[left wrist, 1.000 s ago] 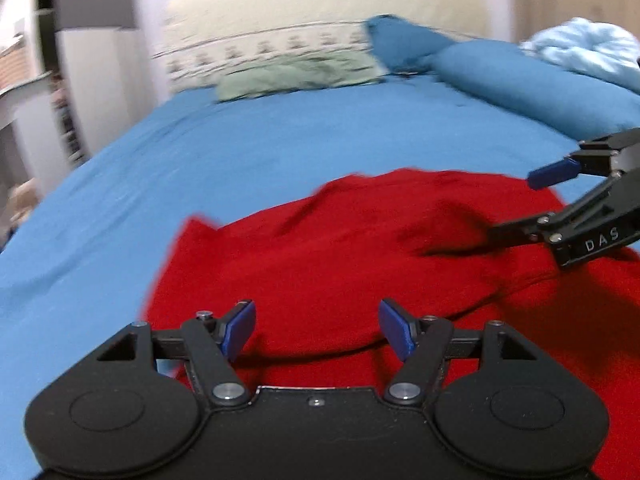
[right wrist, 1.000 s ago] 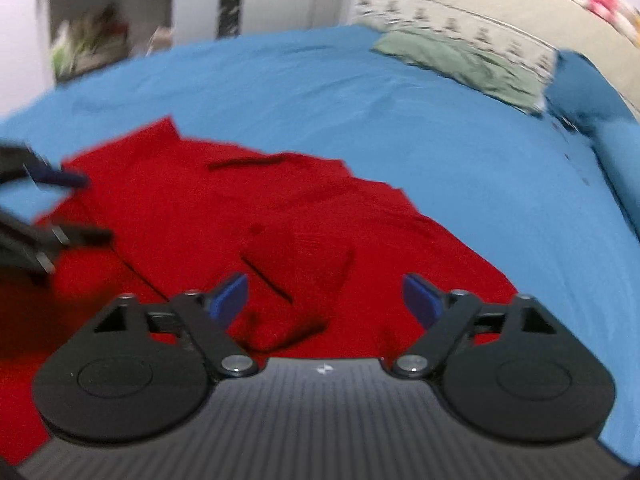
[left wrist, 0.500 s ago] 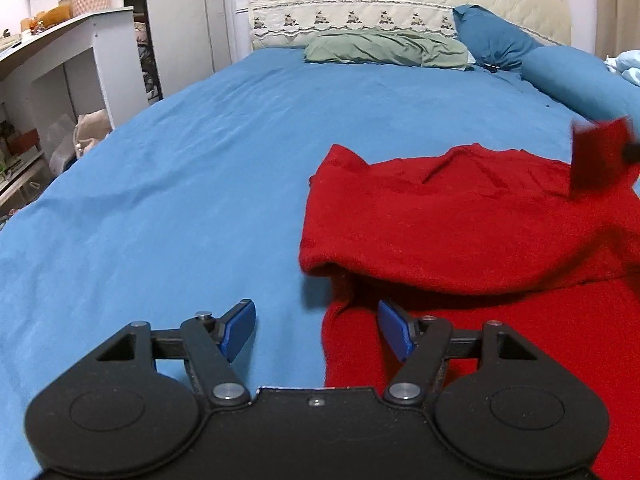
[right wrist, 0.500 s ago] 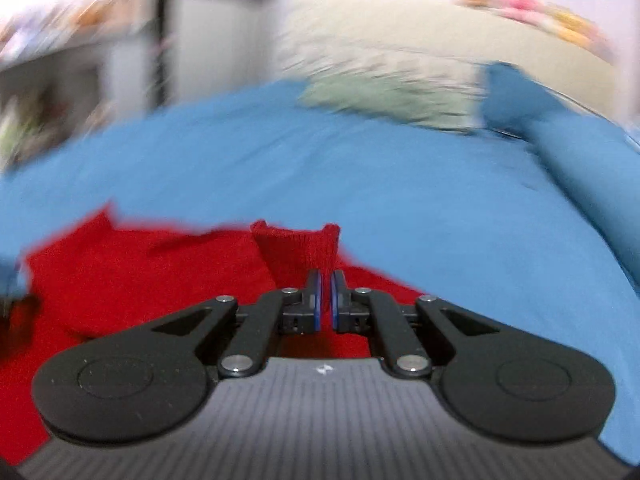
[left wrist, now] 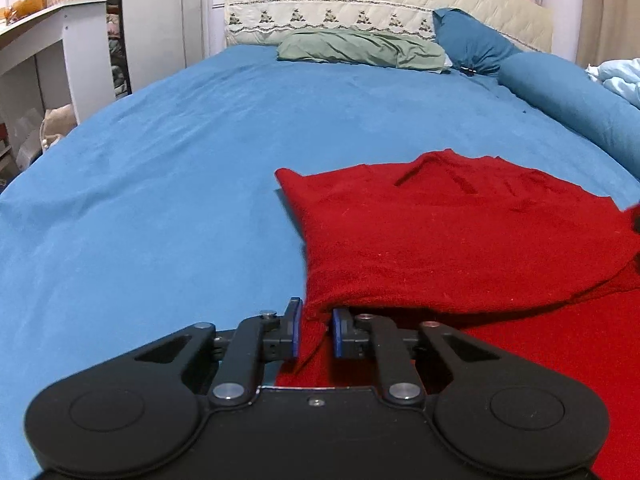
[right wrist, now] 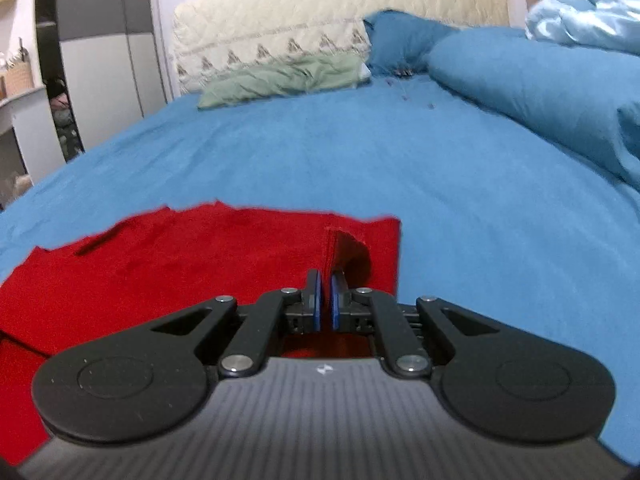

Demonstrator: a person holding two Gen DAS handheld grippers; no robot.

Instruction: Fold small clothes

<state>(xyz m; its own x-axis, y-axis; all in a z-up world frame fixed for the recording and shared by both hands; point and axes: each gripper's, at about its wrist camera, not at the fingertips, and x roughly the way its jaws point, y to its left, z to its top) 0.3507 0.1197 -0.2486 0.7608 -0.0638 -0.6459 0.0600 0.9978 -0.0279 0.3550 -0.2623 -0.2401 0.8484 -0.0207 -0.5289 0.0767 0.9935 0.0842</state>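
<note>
Now I am closing my left claw on the red knitted garment's folded edge, where half a second ago it gaped, while my right claw is staying clamped on a corner, so the fold is starting.

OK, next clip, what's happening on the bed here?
A person with a handheld gripper in each hand is folding a red garment spread on a blue bedsheet. The right gripper is shut on a piece of the garment near its right edge. The left gripper is nearly closed around the left edge of the cloth, a narrow gap showing between its pads. One layer of the garment already lies folded over another. A green pillow lies at the head of the bed.
</note>
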